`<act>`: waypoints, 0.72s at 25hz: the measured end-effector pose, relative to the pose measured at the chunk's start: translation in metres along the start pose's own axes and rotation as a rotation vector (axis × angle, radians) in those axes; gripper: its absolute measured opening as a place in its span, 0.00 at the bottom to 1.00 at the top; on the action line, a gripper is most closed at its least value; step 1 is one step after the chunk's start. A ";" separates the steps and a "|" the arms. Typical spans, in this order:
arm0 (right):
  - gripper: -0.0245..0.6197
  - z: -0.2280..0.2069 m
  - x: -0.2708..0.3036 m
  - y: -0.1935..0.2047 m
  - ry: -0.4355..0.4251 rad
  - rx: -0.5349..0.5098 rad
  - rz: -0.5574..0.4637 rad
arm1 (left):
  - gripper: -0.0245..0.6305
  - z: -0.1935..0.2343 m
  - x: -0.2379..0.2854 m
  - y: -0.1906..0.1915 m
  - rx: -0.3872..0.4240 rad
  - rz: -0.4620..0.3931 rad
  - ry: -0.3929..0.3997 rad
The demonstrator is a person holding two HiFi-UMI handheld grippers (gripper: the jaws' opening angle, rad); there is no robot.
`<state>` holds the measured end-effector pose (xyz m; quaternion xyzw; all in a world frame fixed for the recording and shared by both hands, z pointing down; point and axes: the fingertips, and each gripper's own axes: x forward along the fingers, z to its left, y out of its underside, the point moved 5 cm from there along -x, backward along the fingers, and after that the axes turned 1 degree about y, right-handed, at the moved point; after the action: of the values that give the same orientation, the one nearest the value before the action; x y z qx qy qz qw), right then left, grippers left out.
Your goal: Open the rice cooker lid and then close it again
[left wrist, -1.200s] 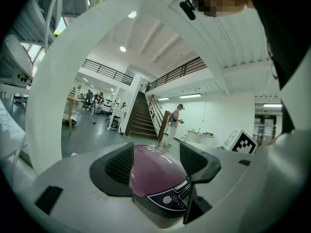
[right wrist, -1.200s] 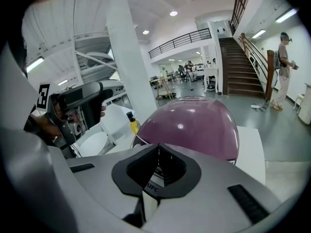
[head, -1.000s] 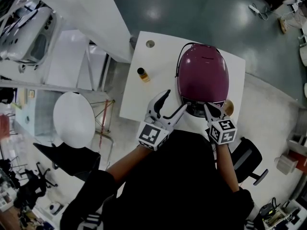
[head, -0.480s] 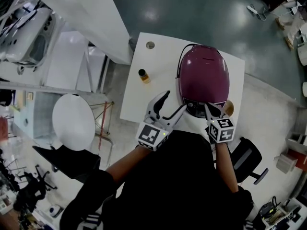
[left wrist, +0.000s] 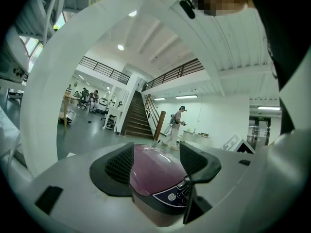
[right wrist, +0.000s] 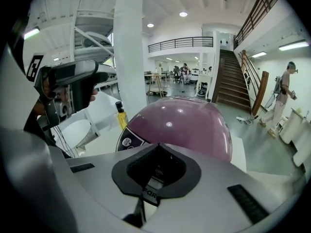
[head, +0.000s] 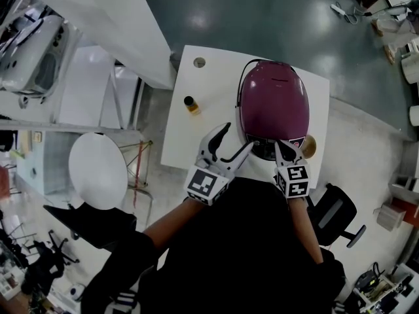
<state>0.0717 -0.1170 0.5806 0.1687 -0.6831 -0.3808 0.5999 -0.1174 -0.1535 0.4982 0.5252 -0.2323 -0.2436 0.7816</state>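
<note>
- The left gripper [head: 236, 138] is held over the near edge of the white square table [head: 196, 136], pointing almost level. Its black ribbed fingers [left wrist: 119, 165] stand wide apart and are clamped on nothing.
- In the left gripper view, the glossy magenta domed rice cooker [left wrist: 151, 171] is framed in the gap between those fingers but lies beyond their tips. In the head view one tip is just beside the cooker's near-left flank, and contact cannot be told.
- The right gripper [head: 280, 148] is tilted downward with its fingers [right wrist: 132, 174] pressed together and nothing between them. Its tip is placed over the dark control panel [head: 267, 151] at the cooker's near face, and whether it presses there cannot be told.
- The rice cooker [head: 275, 103] is set at the table's near-right part, with its lid down.
- The shell is judged stiff, smooth and slippery, so a pinch on the dome would likely slide off. The body is judged heavy enough to sit firm.
- The front release above the panel is judged the place to push, and the lid's front lip the place to lift. The hinge is presumed to be at the far side.
- A small yellow bottle with a dark cap [head: 190, 103] stands near the left edge.
- A round cable hole [head: 199, 62] is seen at the far-left corner.
</note>
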 end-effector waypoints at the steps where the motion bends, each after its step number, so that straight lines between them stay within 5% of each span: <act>1: 0.04 0.000 -0.001 0.000 0.006 0.000 -0.005 | 0.45 0.000 0.000 0.000 -0.001 0.000 0.003; 18: 0.04 0.000 0.000 0.003 0.029 0.025 -0.027 | 0.45 0.001 0.001 0.003 -0.008 0.006 0.013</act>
<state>0.0727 -0.1150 0.5825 0.1910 -0.6766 -0.3779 0.6024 -0.1170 -0.1541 0.5020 0.5232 -0.2276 -0.2389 0.7858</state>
